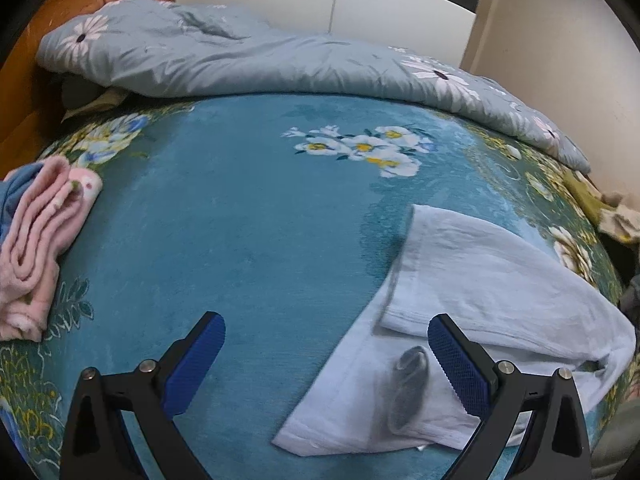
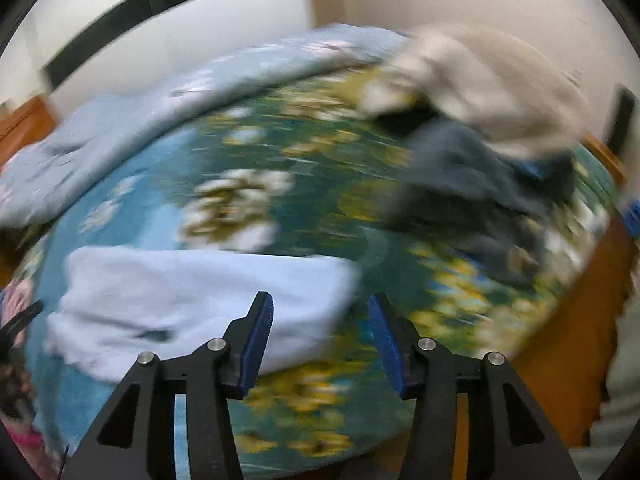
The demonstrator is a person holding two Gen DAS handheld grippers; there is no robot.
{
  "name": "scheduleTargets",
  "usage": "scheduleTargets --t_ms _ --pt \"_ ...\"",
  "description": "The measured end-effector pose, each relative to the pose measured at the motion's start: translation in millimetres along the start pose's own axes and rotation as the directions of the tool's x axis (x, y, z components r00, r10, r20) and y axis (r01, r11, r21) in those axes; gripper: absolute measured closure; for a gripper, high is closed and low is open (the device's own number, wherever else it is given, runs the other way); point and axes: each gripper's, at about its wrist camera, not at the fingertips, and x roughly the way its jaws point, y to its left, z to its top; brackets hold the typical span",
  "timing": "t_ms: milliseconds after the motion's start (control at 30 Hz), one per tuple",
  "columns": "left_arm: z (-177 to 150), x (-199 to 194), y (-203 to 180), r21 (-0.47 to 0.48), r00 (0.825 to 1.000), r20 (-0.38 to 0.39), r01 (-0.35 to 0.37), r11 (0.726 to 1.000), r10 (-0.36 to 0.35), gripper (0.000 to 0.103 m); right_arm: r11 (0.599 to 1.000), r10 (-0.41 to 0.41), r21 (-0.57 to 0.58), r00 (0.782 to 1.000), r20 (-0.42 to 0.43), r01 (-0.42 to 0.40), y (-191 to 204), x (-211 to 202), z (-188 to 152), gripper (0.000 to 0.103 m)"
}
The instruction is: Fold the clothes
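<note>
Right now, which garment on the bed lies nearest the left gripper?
The pale blue garment, under the left gripper's right finger; the folded pink one lies far left.

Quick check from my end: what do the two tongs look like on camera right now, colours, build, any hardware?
Both match. The left tongs and right tongs have black angular frames with triangular cut-outs, silver round bolt heads at the joints, and blue pads with a fine ridged texture. No cables, markings or sleeves show.
</note>
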Motion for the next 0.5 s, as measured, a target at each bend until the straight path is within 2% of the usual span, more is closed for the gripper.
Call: scheduleTargets --t_ms 133,233,333,433,500 --pt "0 -8 10 -0.021 1.000 0.015 0.009 1.000 -0.009 0.000 0.968 0.158 -0.186 0.984 -0.080 -0.170 93 37 6 0.052" --pt "-1 -18 23 -0.030 1.000 0.030 -0.002 1.000 0.003 0.000 0.914 0.204 -0.328 0.969 -0.142 -0.240 173 75 5 0.052" --pt "-2 -30 43 -0.048 0.998 0.049 -0.032 0.998 0.035 0.000 0.862 0.268 -0.397 0.948 -0.174 -0.317 230 94 2 0.052" --pt "-3 -39 66 -0.085 0.996 0.060 -0.062 0.994 0.067 0.000 0.824 0.244 -0.476 0.951 -0.189 -0.307 272 109 -4 0.052" --pt "-3 -41 78 -0.113 0.995 0.060 -0.069 0.991 0.076 0.000 0.819 0.216 -0.492 0.953 -0.211 -0.295 285 118 -8 0.052"
